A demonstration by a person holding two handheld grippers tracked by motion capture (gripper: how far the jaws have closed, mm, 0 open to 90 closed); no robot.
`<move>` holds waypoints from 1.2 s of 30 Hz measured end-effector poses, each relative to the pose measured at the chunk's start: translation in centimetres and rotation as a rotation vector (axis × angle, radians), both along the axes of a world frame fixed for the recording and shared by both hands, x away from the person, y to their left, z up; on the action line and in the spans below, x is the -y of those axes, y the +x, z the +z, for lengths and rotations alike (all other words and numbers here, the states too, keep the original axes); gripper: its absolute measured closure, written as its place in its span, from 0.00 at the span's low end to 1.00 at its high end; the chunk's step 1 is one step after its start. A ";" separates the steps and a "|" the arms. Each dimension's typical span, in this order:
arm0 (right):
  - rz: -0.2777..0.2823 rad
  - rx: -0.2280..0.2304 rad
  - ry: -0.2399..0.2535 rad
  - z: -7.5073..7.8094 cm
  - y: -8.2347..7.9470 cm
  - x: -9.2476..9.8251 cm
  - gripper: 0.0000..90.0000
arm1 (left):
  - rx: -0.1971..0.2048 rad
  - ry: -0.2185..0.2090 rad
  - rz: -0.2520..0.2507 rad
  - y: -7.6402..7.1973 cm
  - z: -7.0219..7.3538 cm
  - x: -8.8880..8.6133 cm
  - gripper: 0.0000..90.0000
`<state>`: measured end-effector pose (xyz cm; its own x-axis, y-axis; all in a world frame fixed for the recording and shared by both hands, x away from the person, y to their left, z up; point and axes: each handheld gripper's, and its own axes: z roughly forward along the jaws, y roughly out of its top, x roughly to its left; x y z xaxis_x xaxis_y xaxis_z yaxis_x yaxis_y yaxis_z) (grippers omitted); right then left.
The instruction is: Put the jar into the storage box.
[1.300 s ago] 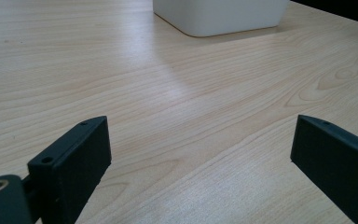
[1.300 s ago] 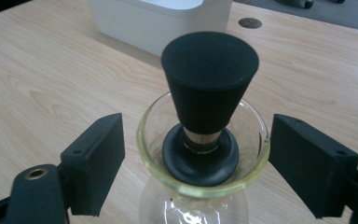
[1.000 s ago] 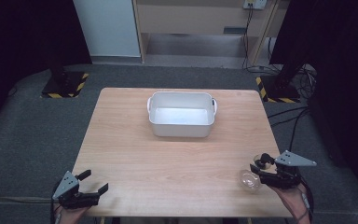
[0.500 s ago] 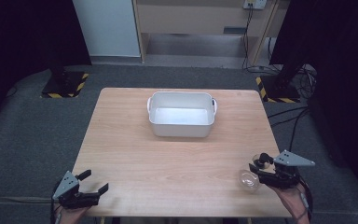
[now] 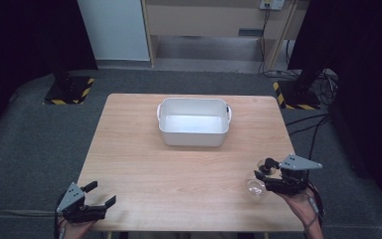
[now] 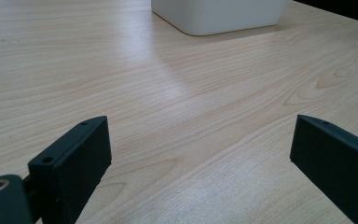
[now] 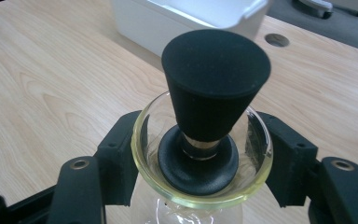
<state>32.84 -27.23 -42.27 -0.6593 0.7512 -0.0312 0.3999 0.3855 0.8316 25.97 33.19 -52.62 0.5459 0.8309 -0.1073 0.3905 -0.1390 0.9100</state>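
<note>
The right tongs – clenched on the glass carafe's neck – have lifted it off the desk. The white tub ahead looks the likely destination; the left tongs rest released.

1. We see a rectangular light-wood table standing on grey carpet.
2. We find a white rectangular plastic tub with small side handles resting directly on it, toward the table's far edge, centred.

In the right gripper view, the clear glass vessel is cut off by the bottom edge, its base unseen. The white tub behind it runs off the top edge. In the left gripper view, the tub's upper part is also cut off.
</note>
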 end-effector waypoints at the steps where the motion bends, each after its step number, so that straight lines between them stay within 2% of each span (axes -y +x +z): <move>1: 0.017 0.000 -0.002 0.2 0.3 -0.6 0.41 | 0.000 -0.001 0.000 0.0 0.0 0.0 0.04; 17: 0.136 -0.004 -0.012 1.6 2.7 -5.9 0.41 | -0.002 -0.003 -0.003 0.0 0.0 0.0 0.04; 26: 0.162 -0.002 -0.011 2.0 3.5 -7.6 0.41 | -0.002 -0.002 -0.006 0.0 -0.1 0.0 0.04; 36: 0.188 0.014 -0.008 3.6 4.7 -9.4 0.41 | -0.003 0.000 -0.006 0.0 -0.1 0.1 0.04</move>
